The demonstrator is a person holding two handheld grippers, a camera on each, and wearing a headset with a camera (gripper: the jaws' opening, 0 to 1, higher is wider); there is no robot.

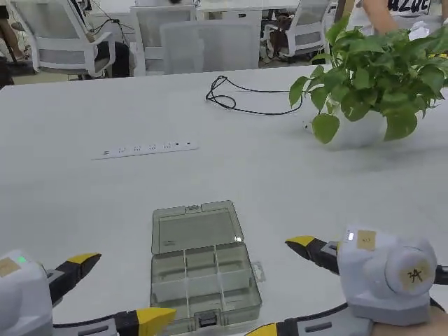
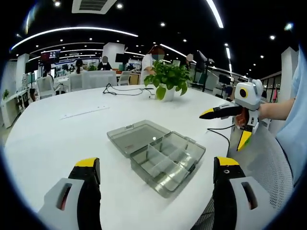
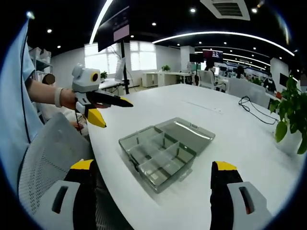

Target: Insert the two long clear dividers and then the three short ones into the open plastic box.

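On the white table (image 1: pixel 84 203) right in front of me lies the open plastic box (image 1: pixel 203 280), its lid (image 1: pixel 196 227) folded flat on the far side and touching the table. Clear dividers (image 1: pixel 186 273) stand upright inside the base and split it into a grid of small compartments; I cannot count the long and short ones for certain. I hold my left gripper (image 1: pixel 120 289) just left of the box, low over the near edge of the table, with its yellow-tipped jaws spread wide and nothing between them. I hold my right gripper (image 1: pixel 278 285) just right of the box, its jaws equally wide apart and also empty. Neither gripper touches the box. From the left gripper view the box sits between my own two jaws, with the right gripper raised off to the side, apart from it. Farther back on the table lie a white power strip (image 1: pixel 143 149) and a looped black cable (image 1: pixel 238 98), and a potted plant (image 1: pixel 371 77) stands at the far right. Beyond the table are white chairs (image 1: pixel 203 42).
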